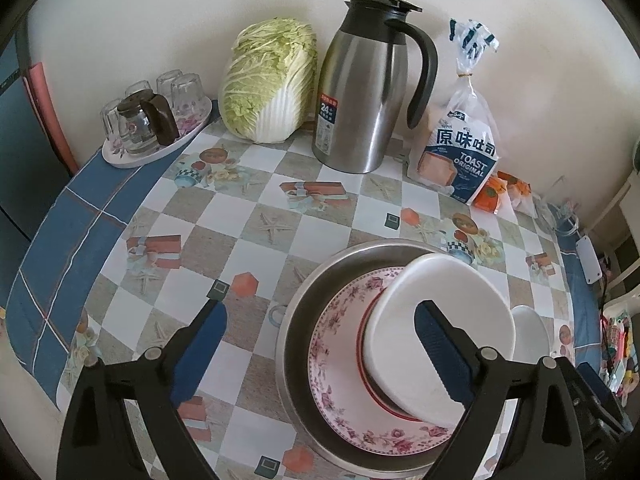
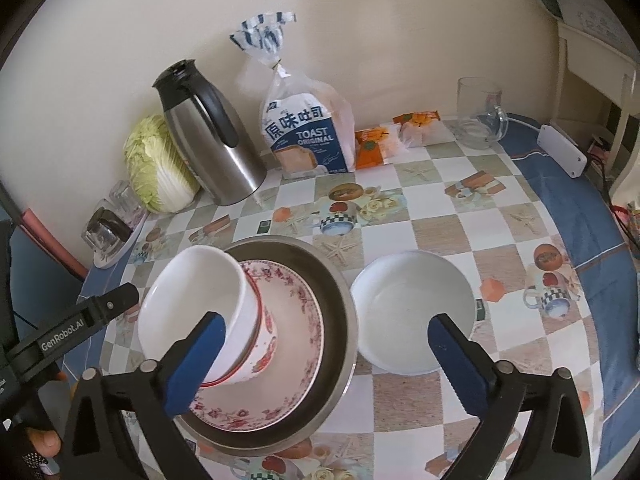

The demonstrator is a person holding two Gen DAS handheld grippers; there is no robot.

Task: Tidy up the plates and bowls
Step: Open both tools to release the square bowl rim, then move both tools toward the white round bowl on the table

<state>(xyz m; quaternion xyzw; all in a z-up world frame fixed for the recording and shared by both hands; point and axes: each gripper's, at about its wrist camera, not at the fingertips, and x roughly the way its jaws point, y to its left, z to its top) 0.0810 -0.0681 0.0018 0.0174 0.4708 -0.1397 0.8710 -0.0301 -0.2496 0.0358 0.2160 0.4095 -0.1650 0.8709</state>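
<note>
A steel plate [image 1: 304,304] holds a floral plate [image 1: 340,344], a red-rimmed bowl [image 1: 368,372] and a white bowl [image 1: 440,328] nested on top. The same stack shows in the right wrist view: steel plate [image 2: 340,292], floral plate [image 2: 296,320], white bowl [image 2: 192,288] in the patterned bowl [image 2: 264,344]. A separate white bowl [image 2: 412,308] sits right of the stack; its edge shows in the left wrist view [image 1: 532,332]. My left gripper [image 1: 320,320] is open above the stack's left side. My right gripper [image 2: 328,336] is open, straddling the stack's right edge and the separate bowl.
Along the wall stand a napa cabbage [image 1: 268,80], a steel thermos jug [image 1: 372,92], a toast bag [image 1: 460,148], orange snack packets [image 2: 372,144] and a glass mug [image 2: 480,116]. A tray of glasses [image 1: 152,120] sits far left. A white power adapter [image 2: 564,152] lies at the table's right edge.
</note>
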